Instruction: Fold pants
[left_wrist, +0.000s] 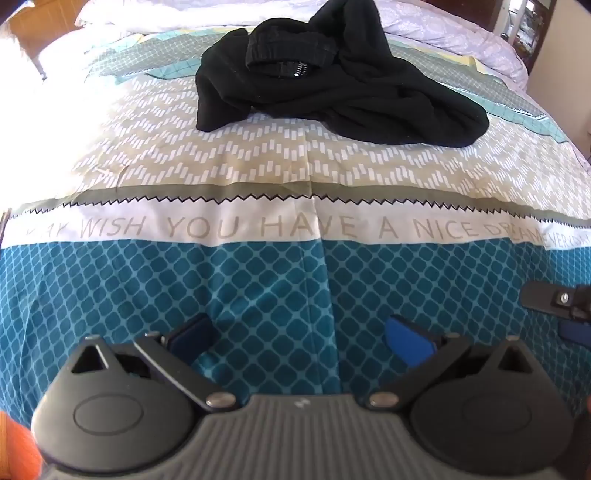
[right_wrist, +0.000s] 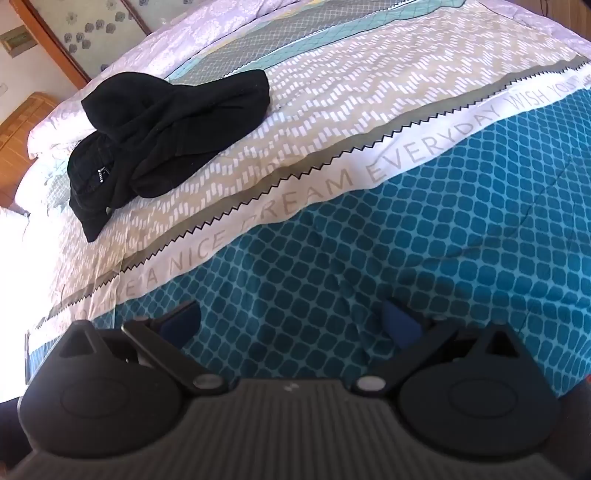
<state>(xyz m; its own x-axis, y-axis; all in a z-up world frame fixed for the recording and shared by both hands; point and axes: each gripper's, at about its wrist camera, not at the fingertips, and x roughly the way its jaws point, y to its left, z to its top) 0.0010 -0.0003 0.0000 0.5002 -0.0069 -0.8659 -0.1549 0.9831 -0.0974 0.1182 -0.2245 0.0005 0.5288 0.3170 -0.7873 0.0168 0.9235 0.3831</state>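
On the bedspread (left_wrist: 258, 177), far side, the black pants (left_wrist: 332, 96) are lying in a crumpled heap, waistband (left_wrist: 291, 48) bunched on top. You are hovering the left gripper (left_wrist: 301, 338) and the right gripper (right_wrist: 291, 319) over the teal band at the near edge, well apart from the cloth, both with jaws standing wide and gripping nothing. Judged step: approach, fold not yet started. Next move is likely calling for reaching forward, finding the waistband and spreading the pants flat.
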